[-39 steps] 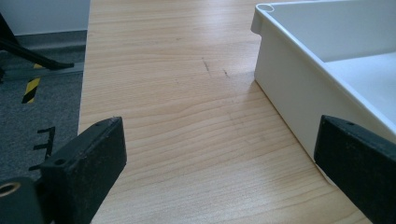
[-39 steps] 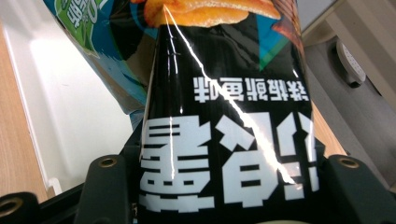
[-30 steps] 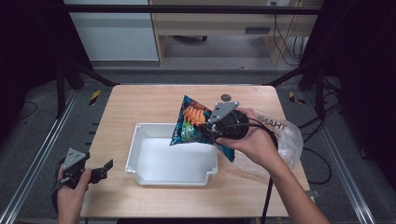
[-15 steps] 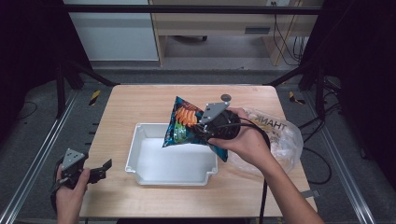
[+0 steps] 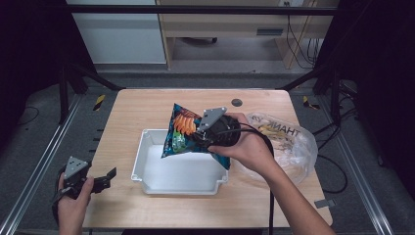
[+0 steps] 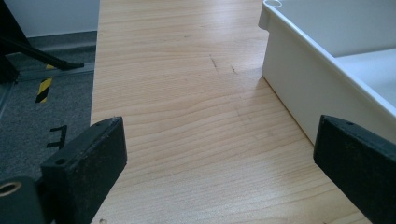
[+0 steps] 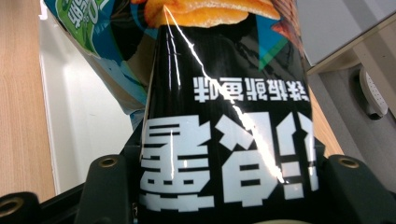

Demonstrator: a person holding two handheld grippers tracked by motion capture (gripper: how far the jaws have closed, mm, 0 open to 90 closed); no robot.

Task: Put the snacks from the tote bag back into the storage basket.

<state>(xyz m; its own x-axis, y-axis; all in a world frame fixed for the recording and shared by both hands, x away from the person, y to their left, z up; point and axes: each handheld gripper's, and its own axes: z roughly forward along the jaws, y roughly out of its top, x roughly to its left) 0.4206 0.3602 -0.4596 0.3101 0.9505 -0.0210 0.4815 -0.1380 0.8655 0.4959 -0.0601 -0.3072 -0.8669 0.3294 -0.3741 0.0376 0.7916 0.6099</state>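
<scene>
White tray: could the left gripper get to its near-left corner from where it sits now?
Probably yes. The left gripper is open and holds nothing, and bare table lies between it and the white tray.

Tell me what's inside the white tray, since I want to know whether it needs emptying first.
The white tray shows a bare floor. The chip bag, held in the right gripper, hangs above its far part and hides that corner.

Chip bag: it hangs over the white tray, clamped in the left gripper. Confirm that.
Wrong gripper. The chip bag hangs over the white tray, clamped in the right gripper, as the high view shows; the left gripper is open beside the tray.
</scene>
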